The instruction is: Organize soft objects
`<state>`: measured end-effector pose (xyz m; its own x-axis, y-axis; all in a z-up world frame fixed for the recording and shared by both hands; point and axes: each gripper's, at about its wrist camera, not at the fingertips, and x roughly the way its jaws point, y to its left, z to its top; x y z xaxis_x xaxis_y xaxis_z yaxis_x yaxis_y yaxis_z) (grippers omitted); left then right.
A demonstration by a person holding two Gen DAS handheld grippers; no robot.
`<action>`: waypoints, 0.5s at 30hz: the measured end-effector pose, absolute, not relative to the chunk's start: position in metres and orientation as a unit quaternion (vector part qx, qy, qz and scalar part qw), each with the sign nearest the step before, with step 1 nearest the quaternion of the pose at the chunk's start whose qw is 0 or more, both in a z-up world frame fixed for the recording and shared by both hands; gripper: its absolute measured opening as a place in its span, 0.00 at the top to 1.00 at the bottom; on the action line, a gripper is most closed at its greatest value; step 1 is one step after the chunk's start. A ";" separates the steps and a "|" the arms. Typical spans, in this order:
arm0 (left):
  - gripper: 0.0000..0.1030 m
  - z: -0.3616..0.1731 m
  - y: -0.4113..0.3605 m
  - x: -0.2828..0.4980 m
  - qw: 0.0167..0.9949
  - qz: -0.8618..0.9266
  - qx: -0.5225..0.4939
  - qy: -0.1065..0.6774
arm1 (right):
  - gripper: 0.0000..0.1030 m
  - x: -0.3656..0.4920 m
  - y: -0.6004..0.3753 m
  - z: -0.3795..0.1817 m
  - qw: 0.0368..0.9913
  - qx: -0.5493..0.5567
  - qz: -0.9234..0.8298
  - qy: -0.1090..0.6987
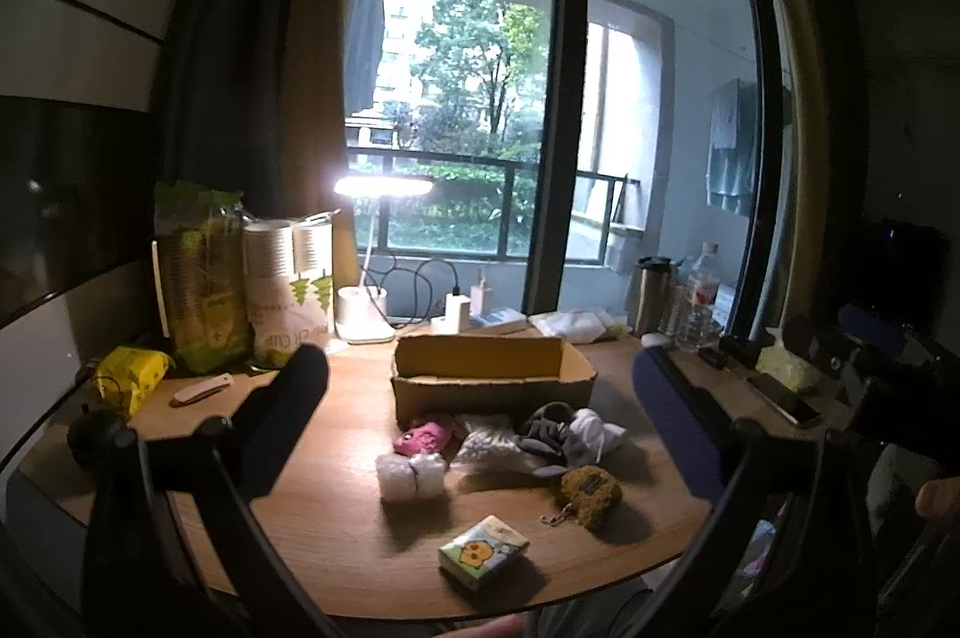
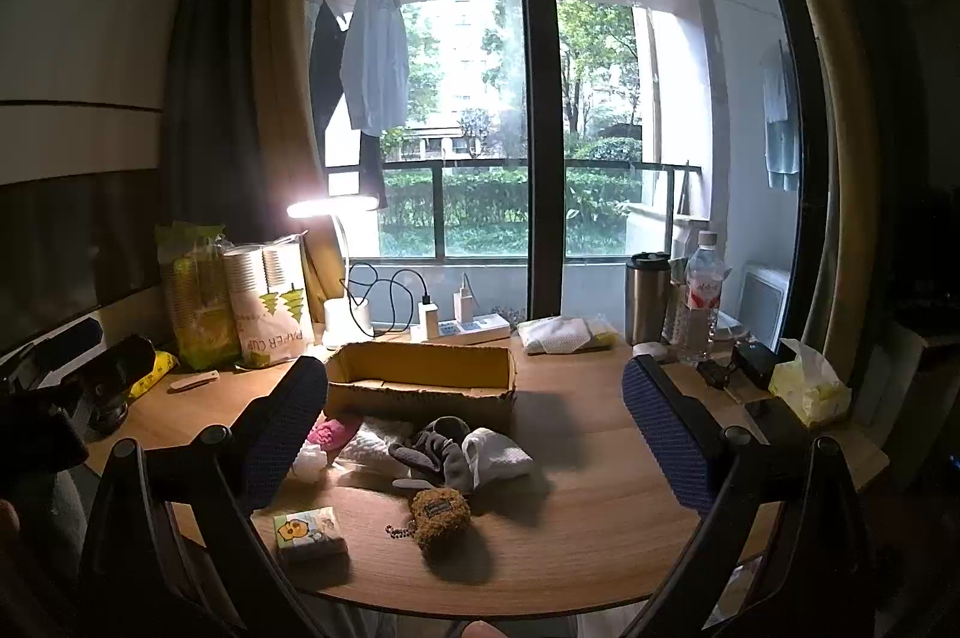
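Observation:
An open cardboard box [image 1: 489, 375] [image 2: 420, 379] stands mid-table. In front of it lie soft things: a pink plush [image 1: 422, 437] [image 2: 329, 433], a white fluffy cloth [image 1: 487, 445] [image 2: 375, 445], a grey glove [image 1: 547, 434] [image 2: 441, 449], a white sock [image 1: 594, 433] [image 2: 498, 455], a white rolled towel [image 1: 411, 476] [image 2: 309, 461], a brown plush keychain [image 1: 590, 495] [image 2: 440, 519] and a tissue pack [image 1: 483, 551] [image 2: 309, 533]. My left gripper [image 1: 480, 416] and right gripper [image 2: 474, 428] are both open and empty, held above the table's near side.
Paper cup packs [image 1: 288, 293] [image 2: 270, 302], a lit desk lamp [image 1: 366, 305] [image 2: 345, 266], chargers, a steel mug [image 2: 647, 299], a water bottle [image 2: 699, 299] and a tissue box [image 2: 807, 386] line the back and right. A yellow pack [image 1: 129, 377] lies at left.

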<state>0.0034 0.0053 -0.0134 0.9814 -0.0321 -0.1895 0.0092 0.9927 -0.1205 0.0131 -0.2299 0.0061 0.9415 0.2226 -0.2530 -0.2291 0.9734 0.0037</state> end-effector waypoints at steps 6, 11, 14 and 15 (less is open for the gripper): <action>0.01 -0.016 0.007 0.007 0.992 -0.005 -0.059 0.110 | 0.03 0.013 -0.229 0.006 0.985 -0.013 0.115 0.128; 0.01 -0.016 0.010 0.006 0.992 -0.006 -0.067 0.110 | 0.03 0.013 -0.228 0.004 0.985 -0.012 0.117 0.128; 0.01 -0.016 0.009 0.003 0.992 -0.001 -0.065 0.105 | 0.03 0.013 -0.228 0.004 0.985 -0.012 0.118 0.129; 0.01 -0.016 0.008 0.003 0.993 0.000 -0.065 0.103 | 0.03 0.012 -0.227 0.003 0.985 -0.012 0.118 0.129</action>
